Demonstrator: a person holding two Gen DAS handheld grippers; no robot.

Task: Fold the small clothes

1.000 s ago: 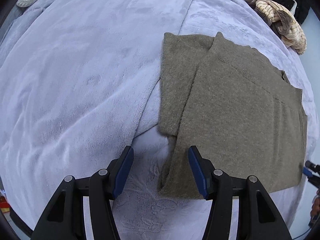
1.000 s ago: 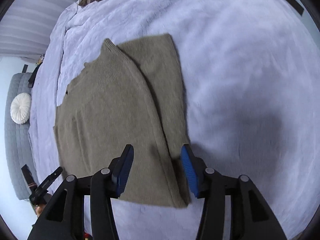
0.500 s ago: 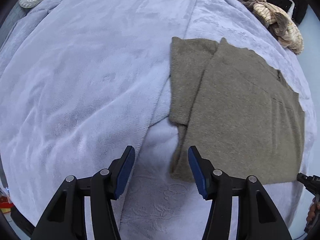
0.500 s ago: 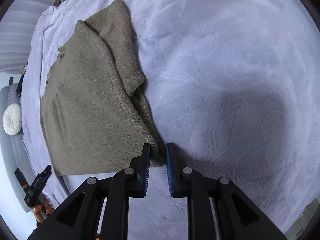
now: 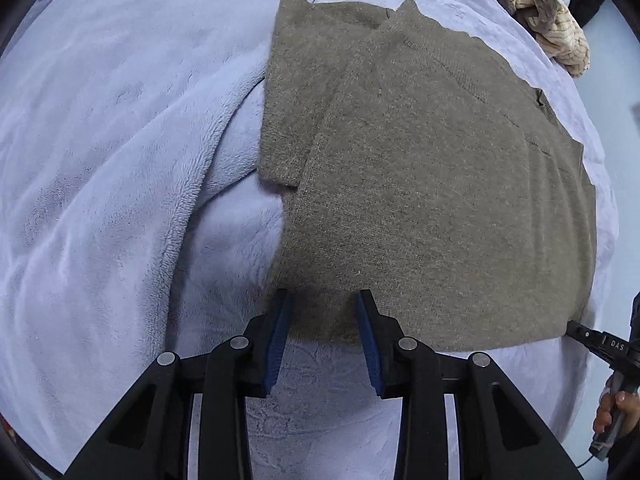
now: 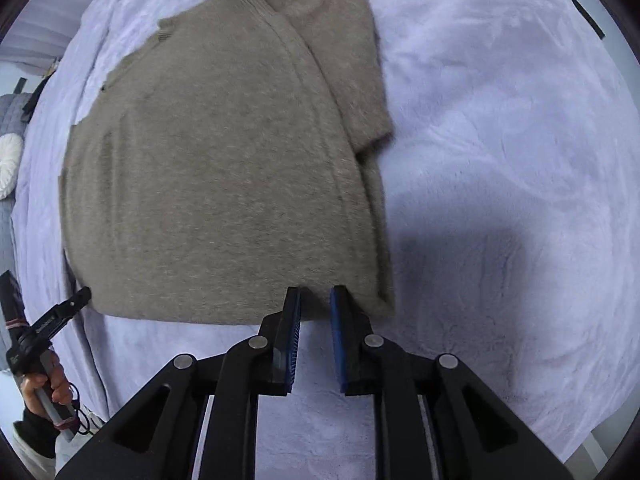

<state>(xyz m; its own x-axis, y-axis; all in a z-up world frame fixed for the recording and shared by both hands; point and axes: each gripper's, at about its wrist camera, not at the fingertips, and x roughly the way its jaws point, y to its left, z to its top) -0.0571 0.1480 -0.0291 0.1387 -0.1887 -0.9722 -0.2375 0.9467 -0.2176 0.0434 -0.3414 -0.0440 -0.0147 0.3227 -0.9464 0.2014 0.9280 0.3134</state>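
Both grippers have come in closer to the near hem of the olive sweater (image 5: 432, 184) than half a second ago, and the right gripper (image 6: 316, 300), whose fingers were nearly together then, has parted a little. It now sits at the hem near the sweater's right corner, its blue pads (image 6: 294, 336) a narrow gap apart with the edge of the knit reaching between the tips; whether they pinch the fabric cannot be told. The left gripper (image 5: 322, 300) stands with its fingers spread wide, the tips resting on or just above the hem close to the left corner, with cloth lying between them but not clamped. In the left wrist view the sweater lies flat on the lavender fleece blanket (image 5: 120, 160), its body smooth, one short sleeve folded in along the left side and overlapping the body's edge. In the right wrist view the same sleeve (image 6: 352, 60) appears on the right, tucked under the body panel. A heap of cream patterned fabric (image 5: 548, 20) sits at the far corner of the bed, well apart from the sweater. A round white cushion (image 6: 10, 160) shows at the left edge of the right wrist view.
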